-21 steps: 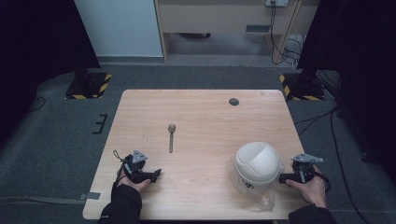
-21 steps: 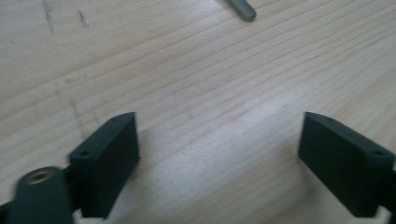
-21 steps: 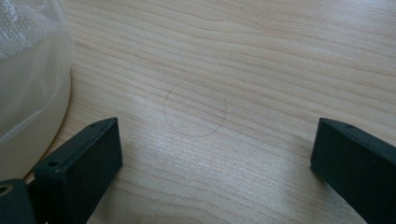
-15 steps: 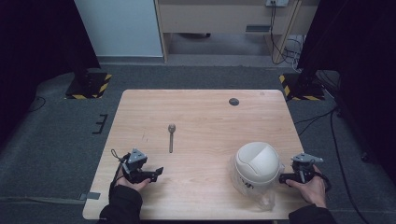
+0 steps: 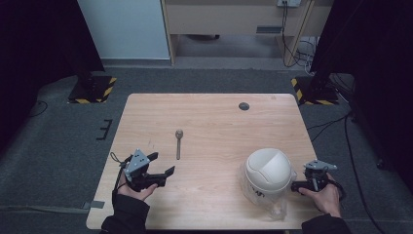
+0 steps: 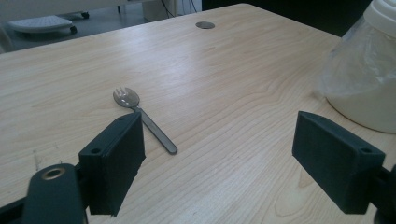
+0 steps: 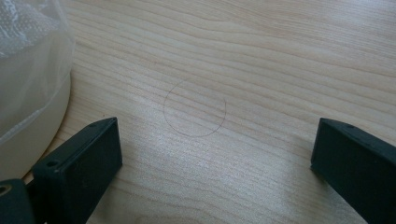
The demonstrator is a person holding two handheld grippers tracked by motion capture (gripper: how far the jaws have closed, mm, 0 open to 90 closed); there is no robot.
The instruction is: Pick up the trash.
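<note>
High view: your left tool (image 5: 163, 164) apart nr spork (image 5: 178, 143), right tool (image 5: 295, 185) apart w/ nothing between, beside white helmet (image 5: 268, 170) on worktop (image 5: 219, 117).

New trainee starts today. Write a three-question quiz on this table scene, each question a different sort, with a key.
1. True or false: the left gripper holds the spork.
2. Which thing lies nearest the right gripper? A) spork B) white helmet C) the dark round disc
3. Fill in: the helmet sits on a clear plastic ____.

Key: 1. False; its jaws stand open and empty, short of the spork. 2. B. 3. bag.
</note>
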